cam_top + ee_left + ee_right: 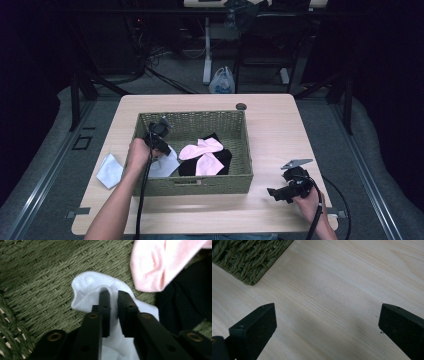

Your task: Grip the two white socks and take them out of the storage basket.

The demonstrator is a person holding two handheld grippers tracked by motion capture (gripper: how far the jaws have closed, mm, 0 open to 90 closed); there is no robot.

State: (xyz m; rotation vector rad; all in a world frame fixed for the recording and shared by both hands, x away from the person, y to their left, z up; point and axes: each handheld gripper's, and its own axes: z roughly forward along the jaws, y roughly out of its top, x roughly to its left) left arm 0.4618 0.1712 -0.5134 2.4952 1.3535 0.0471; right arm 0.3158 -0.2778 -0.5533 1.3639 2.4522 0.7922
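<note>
I have the woven green basket sitting in the middle of the light wooden table, and I take it as my landmark. My left gripper is down inside the basket at its left end, and in the left gripper view my left gripper has its fingers clenched on a fold of a white sock, which lies on the basket's woven floor and bunches up between them. Just beside that sock, toward the middle of the basket, lies a pink sock over a black garment; from the high view I see the pink socks resting on the black cloth in the basket's centre, and the white sock against its left front part. Outside the basket, just off its left wall, another white sock lies flat on the table. My right gripper rests low over the table to the right of the basket's front right corner, and its fingers stand released, wide apart, with bare wood between them and the basket's corner near.
</note>
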